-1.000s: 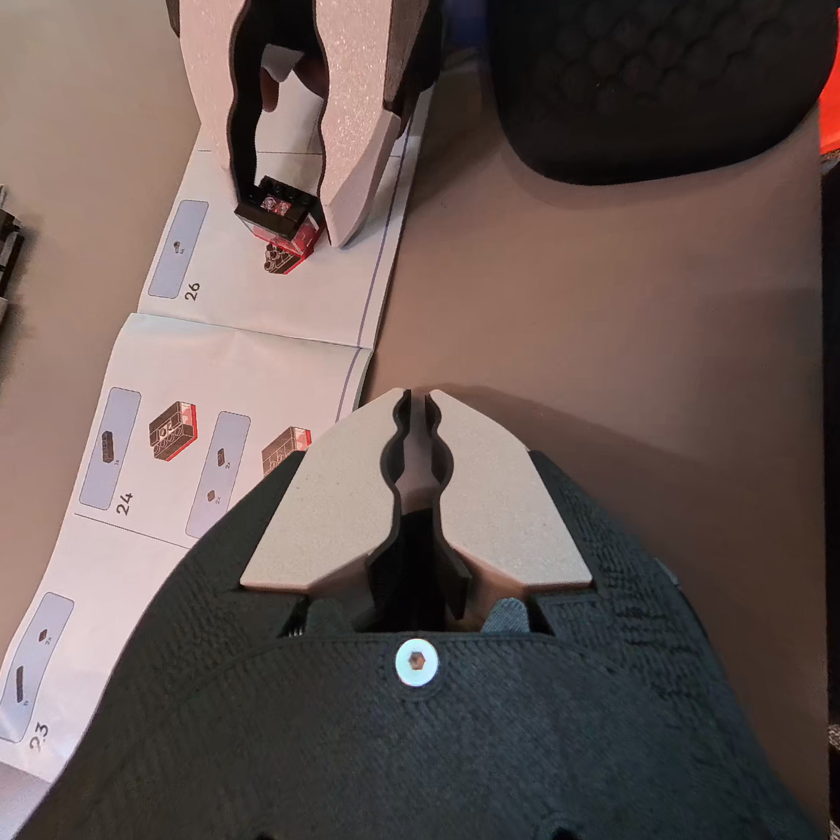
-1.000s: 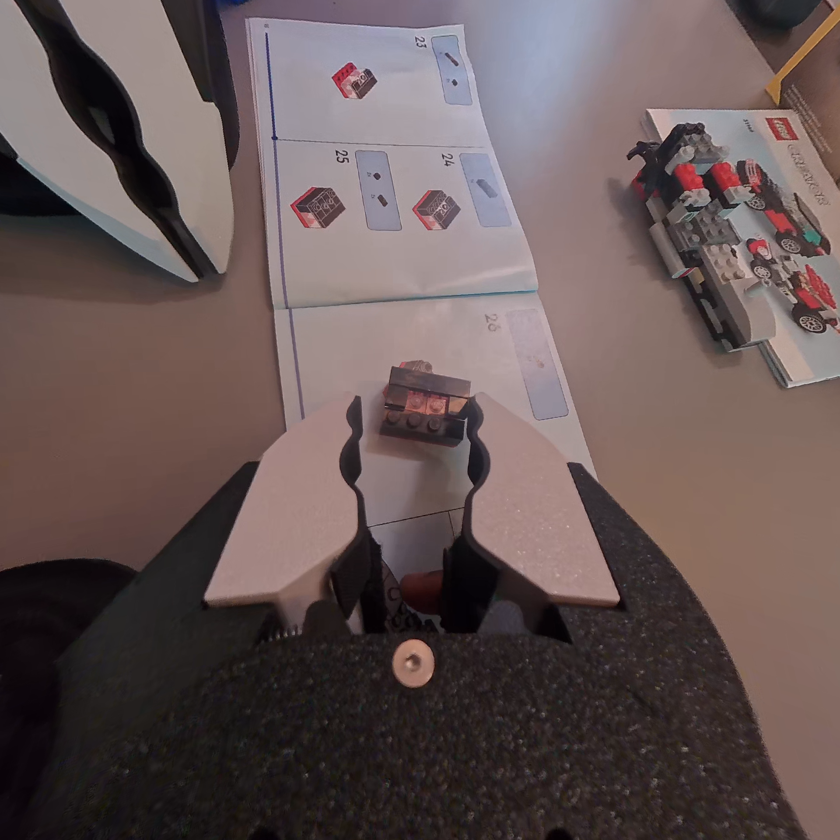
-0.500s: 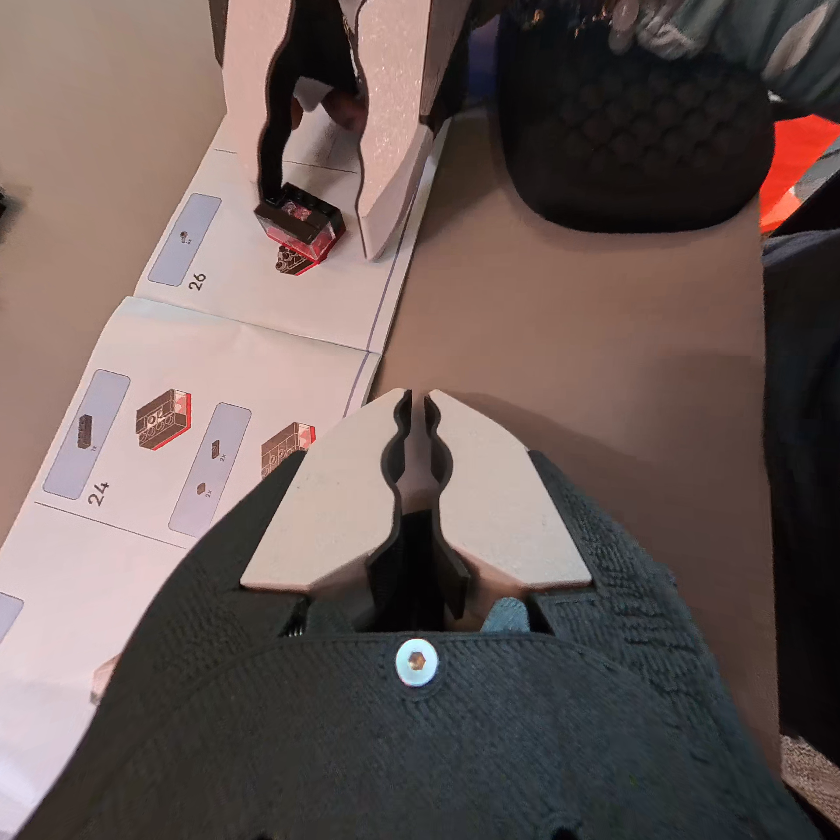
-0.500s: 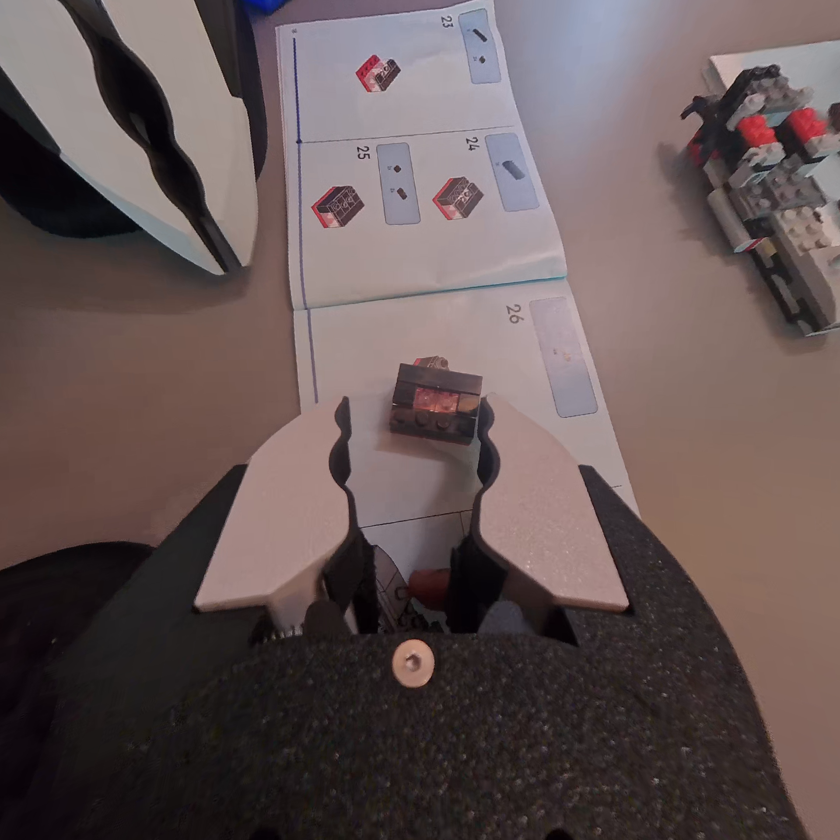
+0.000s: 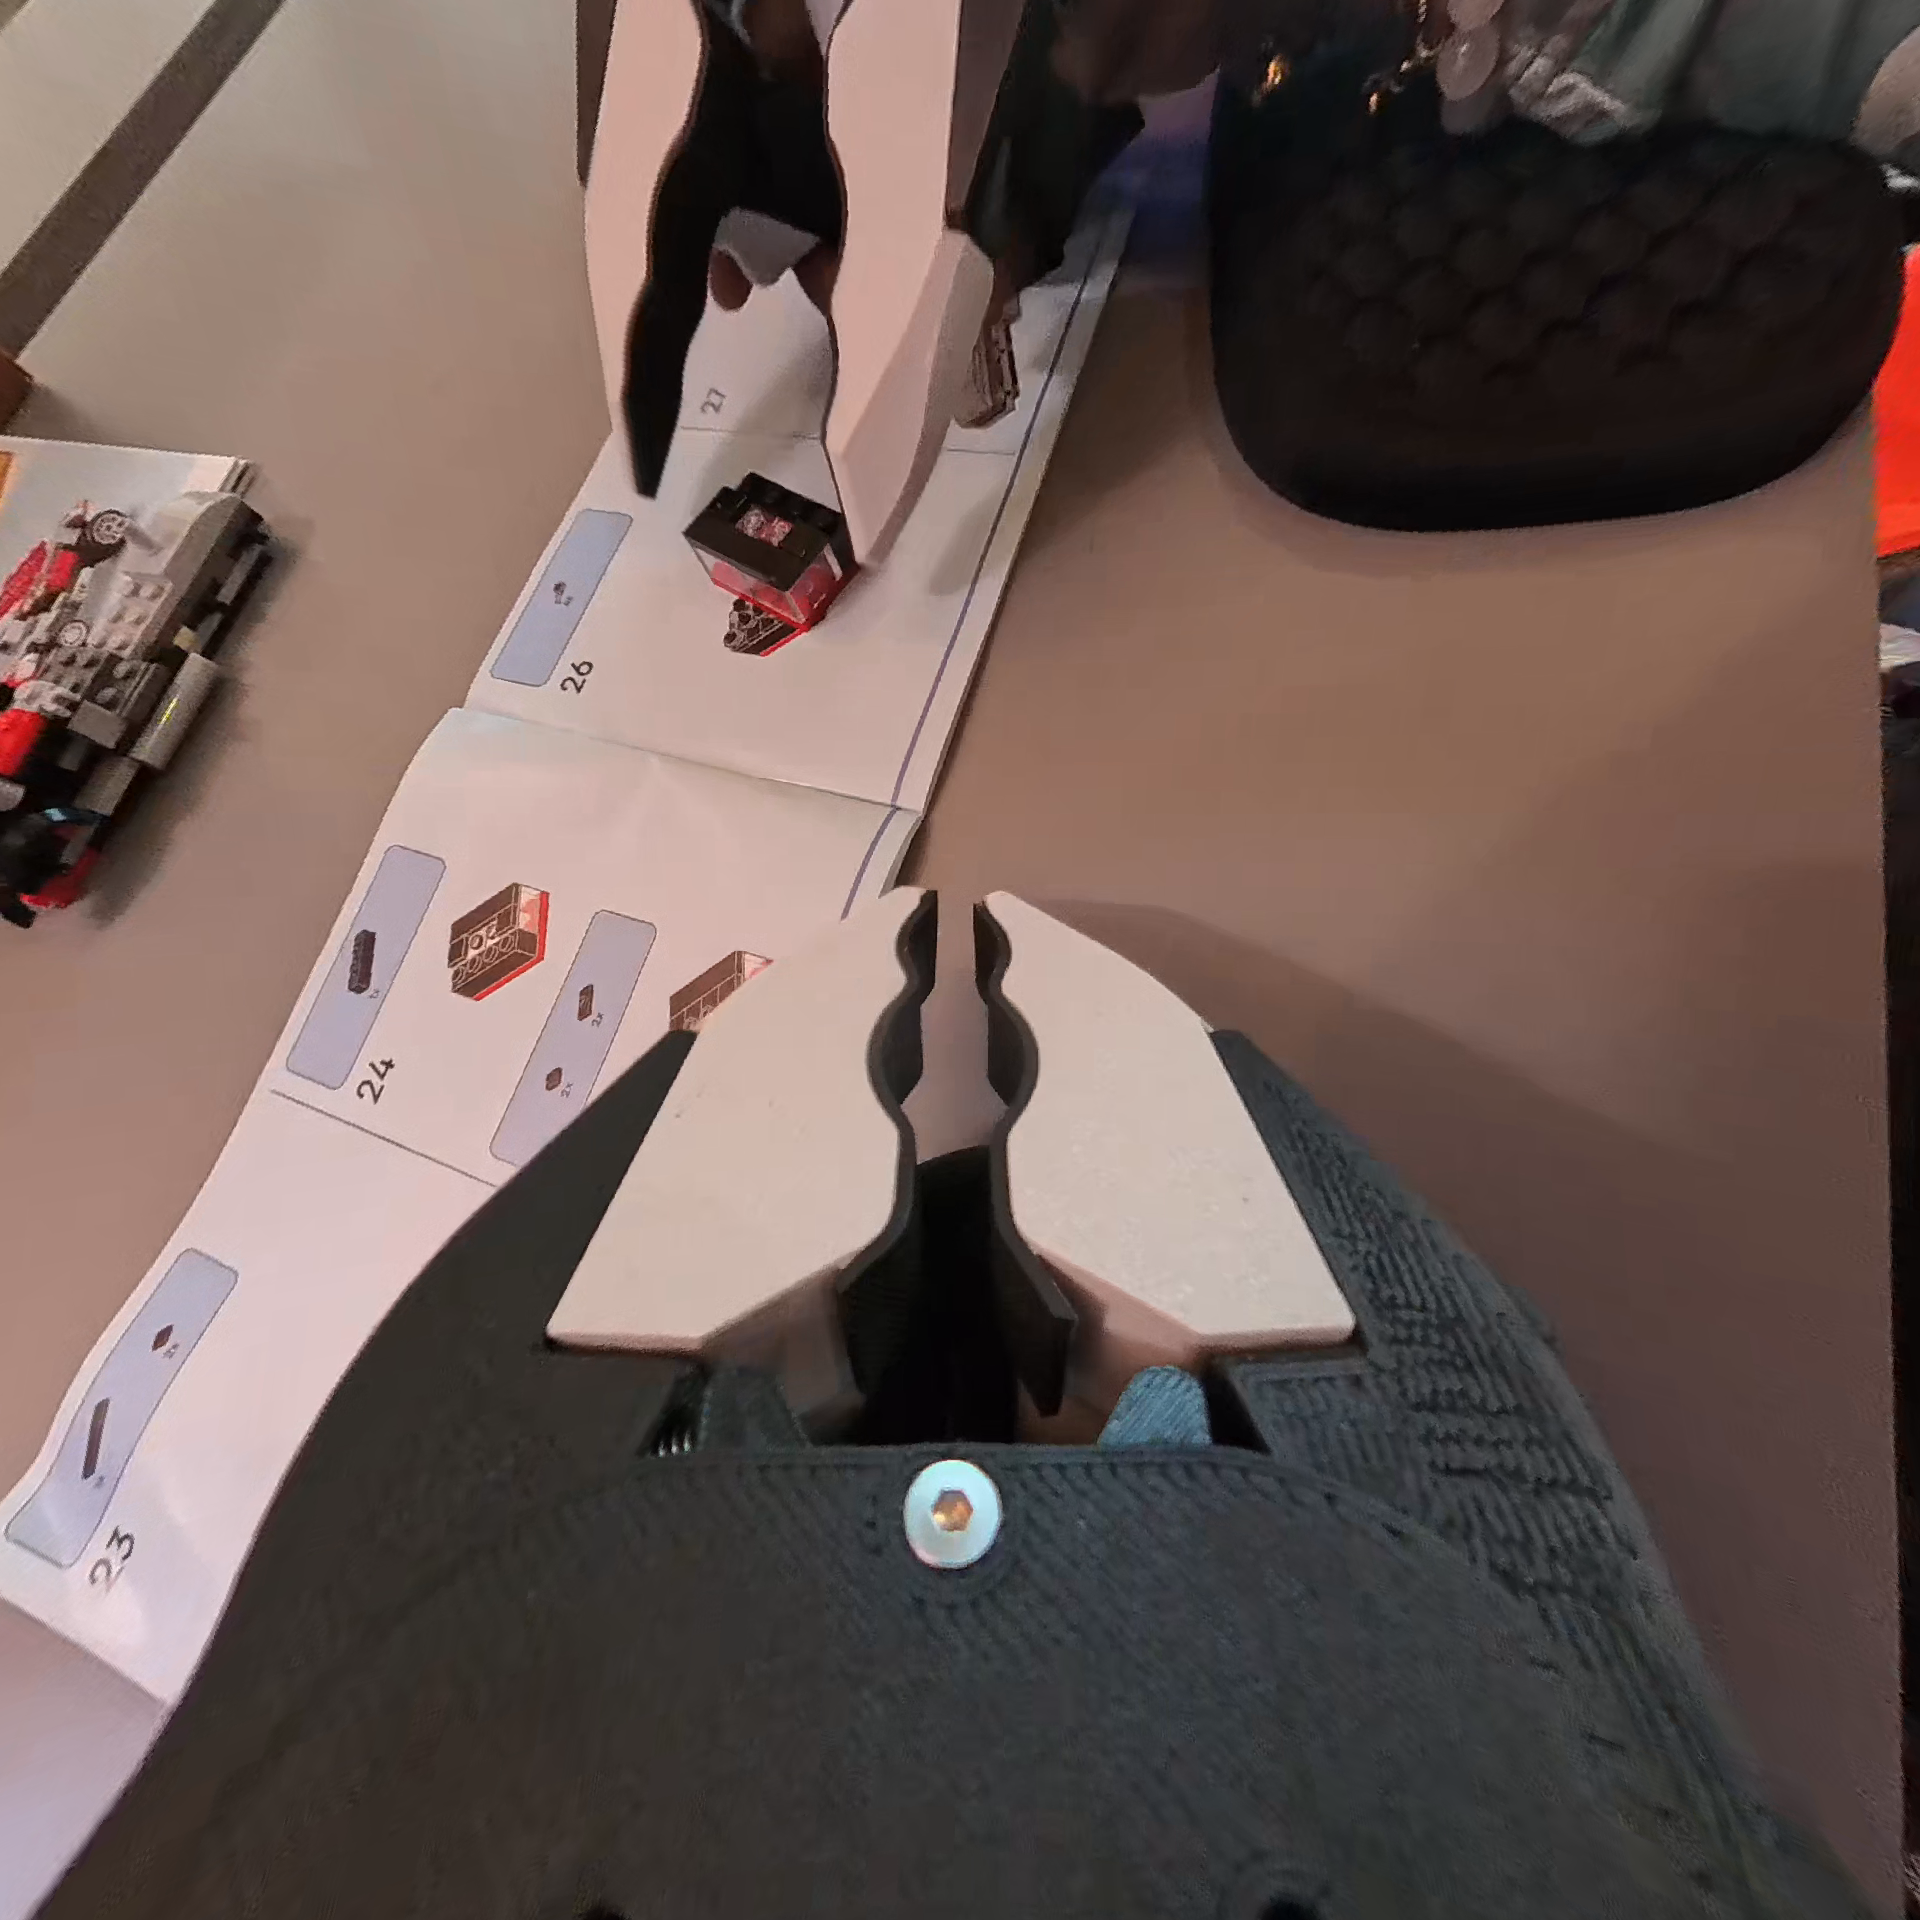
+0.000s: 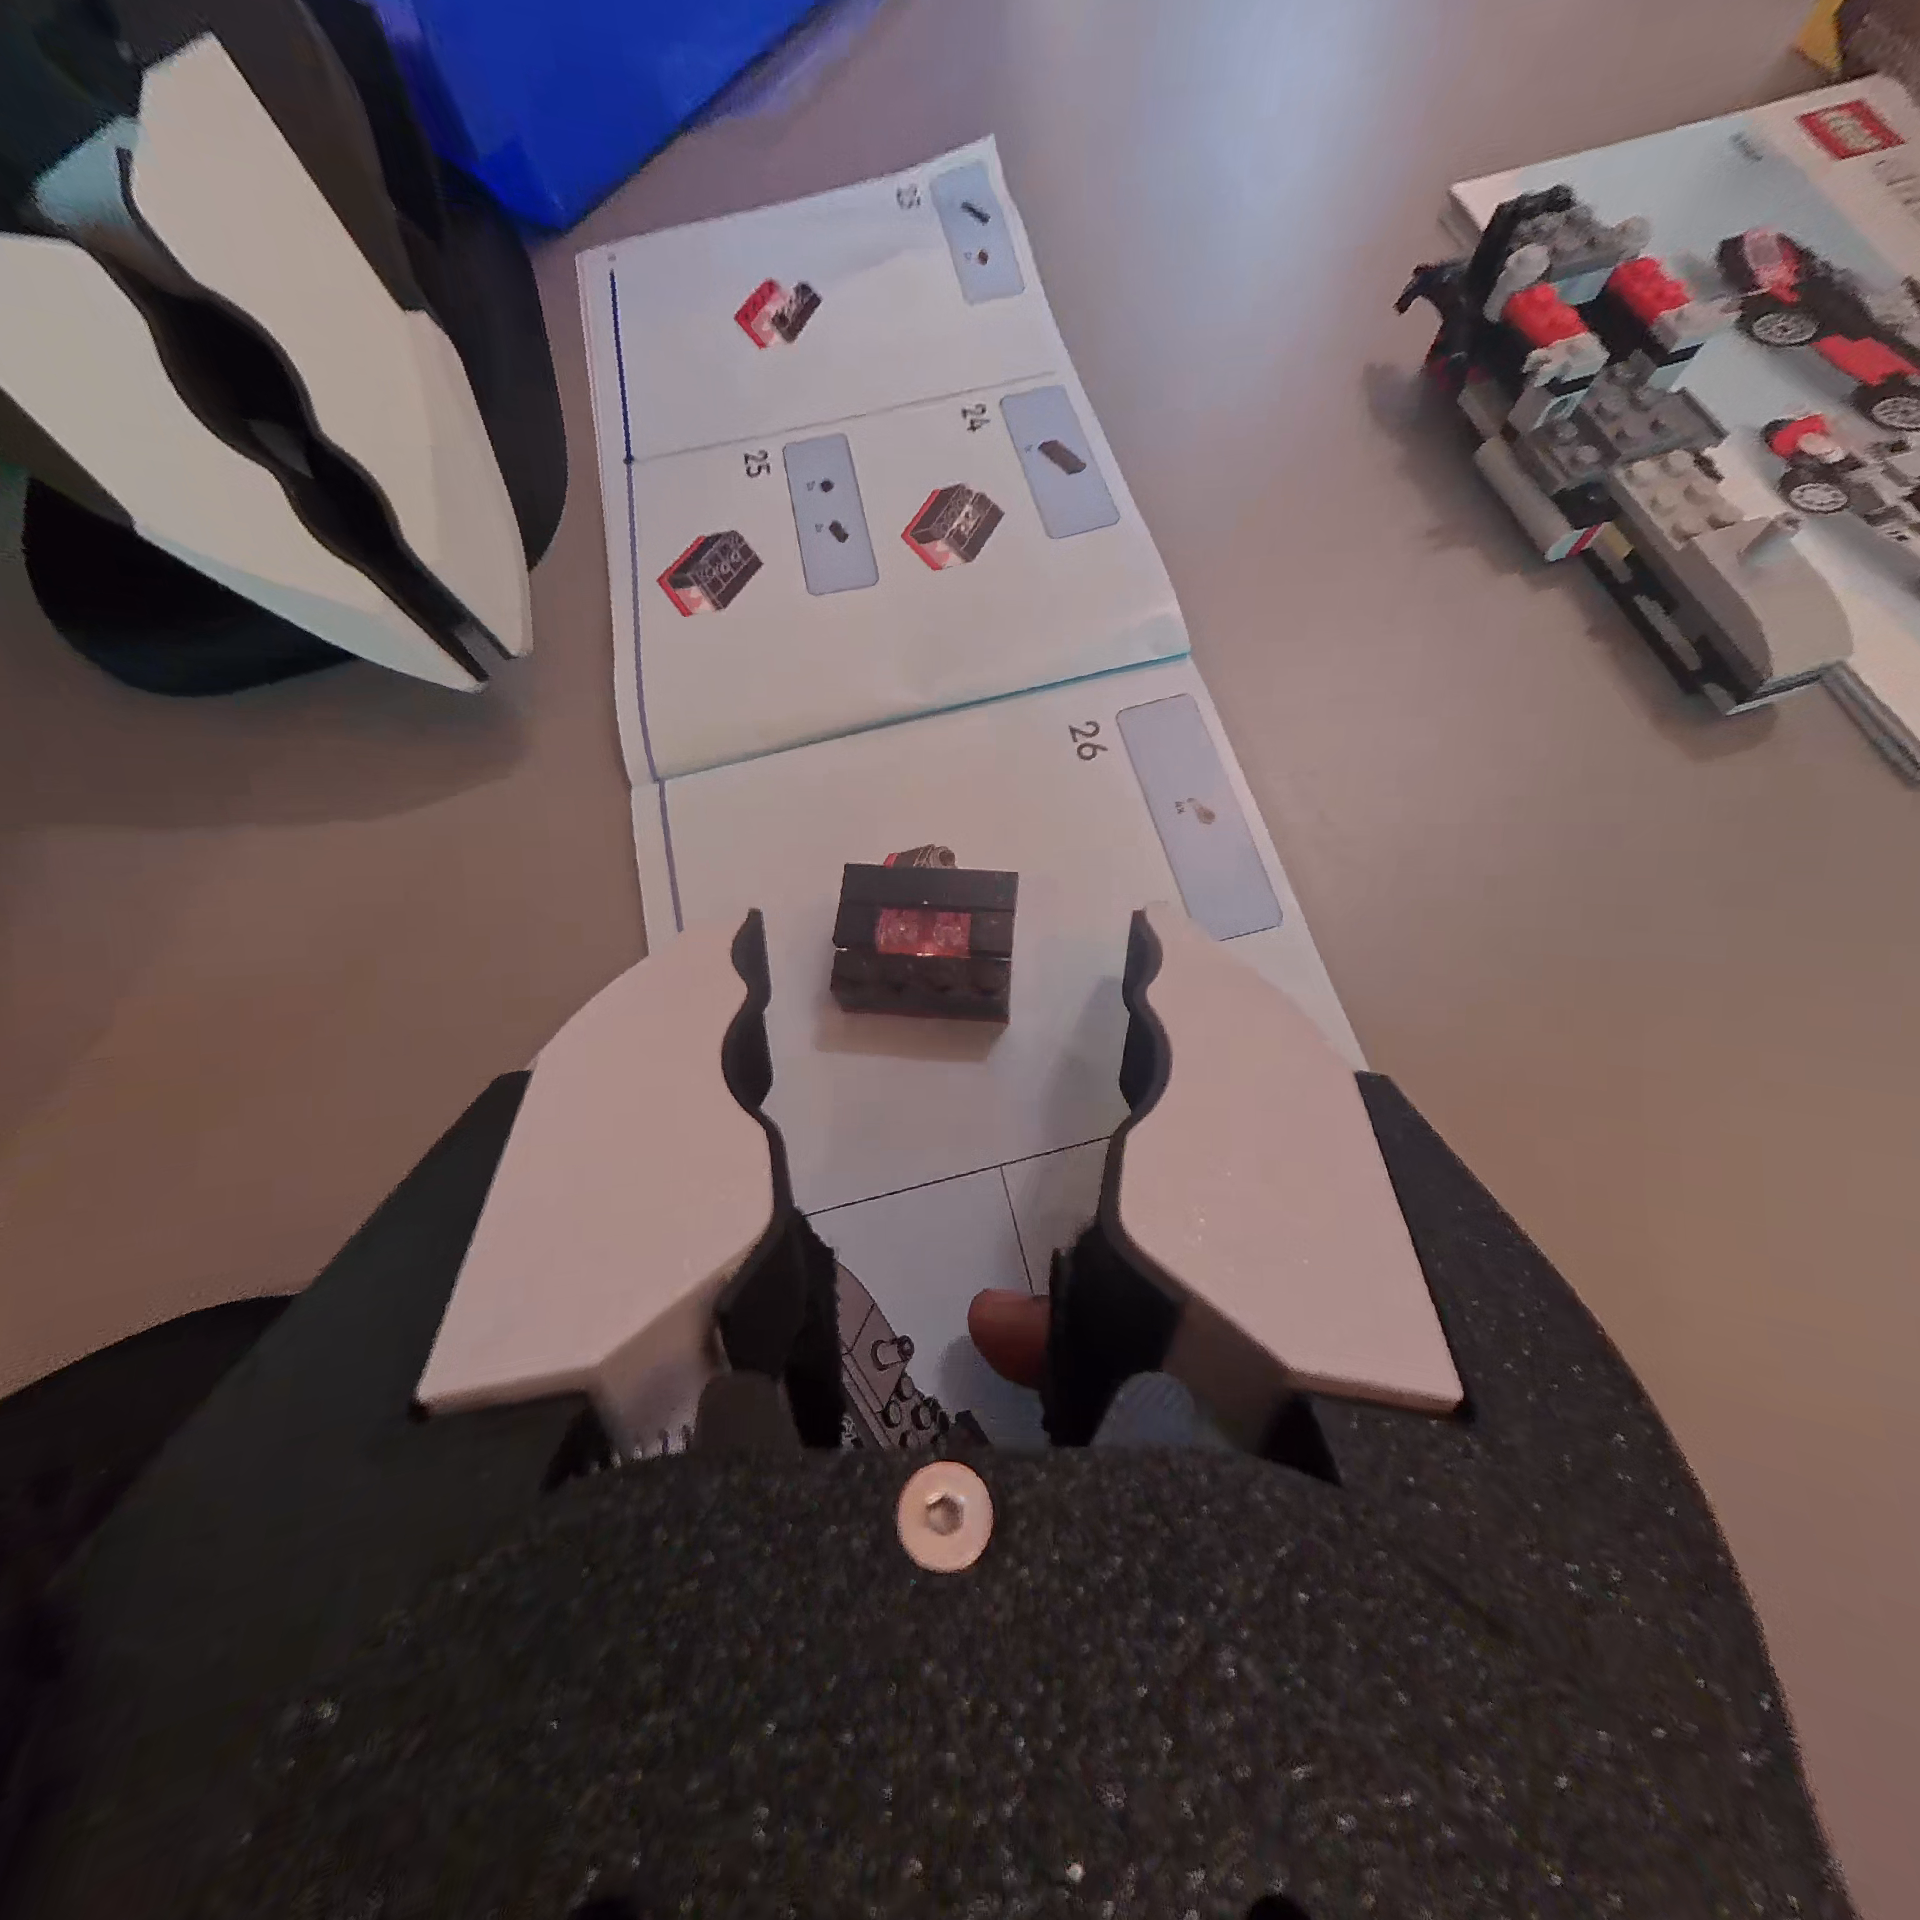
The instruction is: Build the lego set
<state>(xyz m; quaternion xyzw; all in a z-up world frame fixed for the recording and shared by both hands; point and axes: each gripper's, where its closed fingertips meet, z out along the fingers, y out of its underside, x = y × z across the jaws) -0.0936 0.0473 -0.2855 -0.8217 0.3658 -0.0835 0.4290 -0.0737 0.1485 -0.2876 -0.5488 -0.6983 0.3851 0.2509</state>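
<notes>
Black-red brick block point(image 6: 923, 954) hides booklet point(image 6: 894, 582) diagram; right jaws apart.

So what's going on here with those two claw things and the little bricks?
A person is building a Lego set with a handheld gripper in each hand. The right gripper is open, its fingers on either side of a small black and red brick block that sits on the open instruction booklet. It is not gripping the block. The left gripper is shut and empty, off to the side above the table. A partly built grey, red and black model waits nearby on another booklet.
</notes>
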